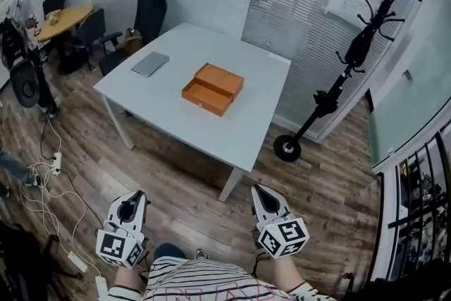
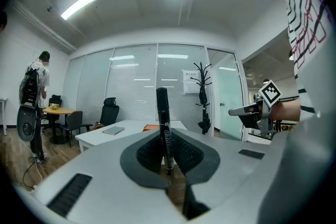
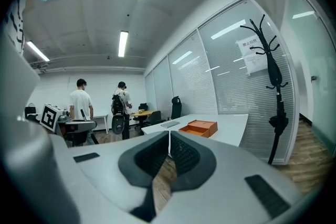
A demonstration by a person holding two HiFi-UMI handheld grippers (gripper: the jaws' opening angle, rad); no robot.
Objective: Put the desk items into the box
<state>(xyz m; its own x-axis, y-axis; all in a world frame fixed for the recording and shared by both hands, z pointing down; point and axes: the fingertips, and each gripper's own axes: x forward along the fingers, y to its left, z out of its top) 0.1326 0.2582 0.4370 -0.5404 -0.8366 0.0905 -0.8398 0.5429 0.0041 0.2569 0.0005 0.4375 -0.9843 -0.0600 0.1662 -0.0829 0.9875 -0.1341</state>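
Left gripper view: left gripper (image 2: 167, 139) pinches marker (image 2: 163, 107) by its low end, right gripper (image 3: 169, 145) closed empty; marker may slip before reaching the box (image 1: 213, 89).

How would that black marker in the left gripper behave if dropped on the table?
The black marker looks like a straight, stiff tube, so it probably won't bend. Its round barrel would likely roll on the flat table. Slim, held upright in the left gripper, it seems light, though its smooth body might slip.
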